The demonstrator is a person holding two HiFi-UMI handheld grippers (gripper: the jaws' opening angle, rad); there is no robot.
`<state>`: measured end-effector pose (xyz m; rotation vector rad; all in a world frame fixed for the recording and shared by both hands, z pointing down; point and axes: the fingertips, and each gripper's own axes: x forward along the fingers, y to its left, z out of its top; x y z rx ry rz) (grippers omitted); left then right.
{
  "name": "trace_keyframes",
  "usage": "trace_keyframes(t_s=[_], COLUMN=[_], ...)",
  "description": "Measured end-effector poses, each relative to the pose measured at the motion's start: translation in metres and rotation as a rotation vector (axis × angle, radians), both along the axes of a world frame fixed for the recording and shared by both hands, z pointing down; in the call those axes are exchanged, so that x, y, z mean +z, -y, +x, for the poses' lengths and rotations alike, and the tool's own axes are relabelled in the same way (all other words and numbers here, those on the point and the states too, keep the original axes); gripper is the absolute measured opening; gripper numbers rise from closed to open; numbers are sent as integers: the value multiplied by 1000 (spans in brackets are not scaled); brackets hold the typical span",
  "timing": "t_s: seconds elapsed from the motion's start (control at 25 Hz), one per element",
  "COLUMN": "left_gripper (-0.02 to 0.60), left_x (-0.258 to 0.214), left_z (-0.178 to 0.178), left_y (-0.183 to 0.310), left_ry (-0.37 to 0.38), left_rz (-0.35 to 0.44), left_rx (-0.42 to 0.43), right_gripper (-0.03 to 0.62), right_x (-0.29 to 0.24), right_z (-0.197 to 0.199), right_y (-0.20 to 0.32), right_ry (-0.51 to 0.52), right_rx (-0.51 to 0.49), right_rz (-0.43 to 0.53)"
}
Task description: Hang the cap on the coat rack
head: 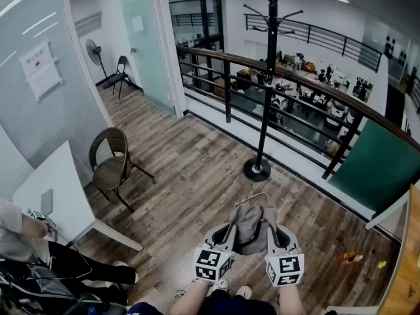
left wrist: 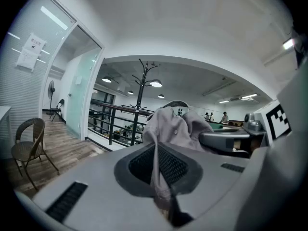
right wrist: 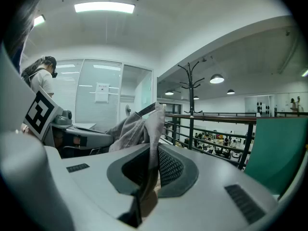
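The left gripper (head: 229, 233) and right gripper (head: 272, 231) are each clamping an edge of the cap (head: 250, 227), holding it spread between them, probably to present it to the rack (head: 266, 97) standing well ahead.

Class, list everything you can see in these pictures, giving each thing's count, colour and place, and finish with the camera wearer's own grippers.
cap: one, grey, held between both grippers
coat rack: one, black, standing by the railing
railing: one, black bars, brown top rail, along the floor's edge
wicker chair: one, brown, beside the table
table: one, white, at left
folding chair: one, black, far left
fan: one, dark, beside the folding chair
seated person: one, dark trousers, at the table
left gripper: one, grey, shut on the cap
right gripper: one, grey, shut on the cap
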<state>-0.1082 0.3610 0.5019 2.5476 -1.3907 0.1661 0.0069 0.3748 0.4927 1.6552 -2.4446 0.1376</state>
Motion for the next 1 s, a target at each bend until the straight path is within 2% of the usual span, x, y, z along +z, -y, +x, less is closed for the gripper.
trace_keyframes(t_s=[0.4, 1.0], left_gripper=[9, 9], left_x=[6, 18], left_z=[-11, -27], left_y=[20, 52], left_ry=[-2, -10], left_rz=[0, -15], left_rx=[31, 117], right_gripper=[31, 35], right_x=[4, 13], right_z=[-12, -31], right_y=[16, 34], right_ry=[-13, 27], right_rx=[24, 100], right_rz=[-6, -10])
